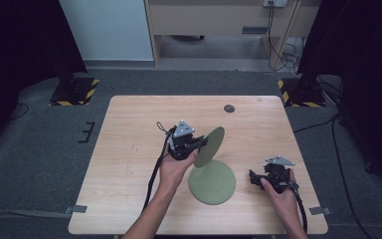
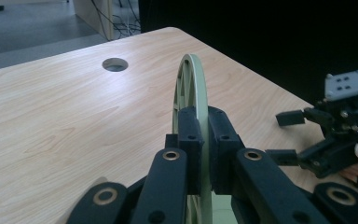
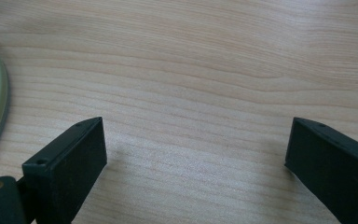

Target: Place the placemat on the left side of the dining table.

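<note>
1. Resting low near the tabletop's [image 1: 129,149] front right corner, the right tool [image 1: 254,178] has its jaws spread wide apart with nothing between them; in the right gripper view only bare wood lies between the pads [image 3: 70,161].
2. Beside it, toward the middle, a flat green plate [image 1: 212,182] lies face down on the tabletop, its rim showing at the edge of the right gripper view.
3. Just beyond that plate, the left tool [image 1: 202,143] is clamped on the rim of a second green plate [image 1: 210,146], which is lifted clear and tilted almost on edge. The left gripper view shows both pads [image 2: 189,140] pressed on the thin rim, one on each face.
4. The step in hand looks like carrying or turning the raised plate. Doing it well probably calls for a steady squeeze and a slow wrist turn, since a shallow bite on a thin edge could let the disc swing or slip.
5. Farther back, a small round hole [image 1: 229,108] sits in the tabletop, well apart from both plates.
</note>
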A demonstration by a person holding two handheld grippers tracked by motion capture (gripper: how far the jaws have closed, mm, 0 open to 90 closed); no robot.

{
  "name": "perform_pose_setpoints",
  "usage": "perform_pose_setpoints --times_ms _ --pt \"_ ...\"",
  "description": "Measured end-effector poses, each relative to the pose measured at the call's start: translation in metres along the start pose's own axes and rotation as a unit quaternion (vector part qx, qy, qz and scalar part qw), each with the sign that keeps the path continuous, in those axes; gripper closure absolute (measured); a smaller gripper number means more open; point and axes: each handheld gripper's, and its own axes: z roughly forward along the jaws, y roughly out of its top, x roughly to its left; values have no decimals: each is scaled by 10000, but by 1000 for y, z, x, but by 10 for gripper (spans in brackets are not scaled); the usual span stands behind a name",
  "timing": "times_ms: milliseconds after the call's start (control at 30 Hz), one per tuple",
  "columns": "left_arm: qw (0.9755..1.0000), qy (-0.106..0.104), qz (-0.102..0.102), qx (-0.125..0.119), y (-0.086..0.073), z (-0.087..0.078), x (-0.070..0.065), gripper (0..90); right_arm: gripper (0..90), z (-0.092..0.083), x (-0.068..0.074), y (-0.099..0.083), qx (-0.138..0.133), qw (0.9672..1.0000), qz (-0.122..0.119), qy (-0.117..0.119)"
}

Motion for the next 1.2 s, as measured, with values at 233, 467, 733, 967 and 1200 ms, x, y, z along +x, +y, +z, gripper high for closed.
perform_pose_setpoints --times_ms 233,467,733,967,1200 --pt "9999 141 -32 -67 4 -6 7 856 50 1 0 0 -12 10000 13 -53" --pt "9995 296 -71 -119 10 -14 16 855 49 1 1 0 -11 10000 -43 -46" --pt "9986 528 -54 -62 11 -19 27 856 49 1 1 0 19 10000 -41 -38" --pt "9977 652 -137 -78 7 -25 37 856 48 2 2 -1 32 10000 -57 -26" --pt "9966 790 -212 -101 4 -34 48 855 46 2 3 -1 51 10000 -72 1"
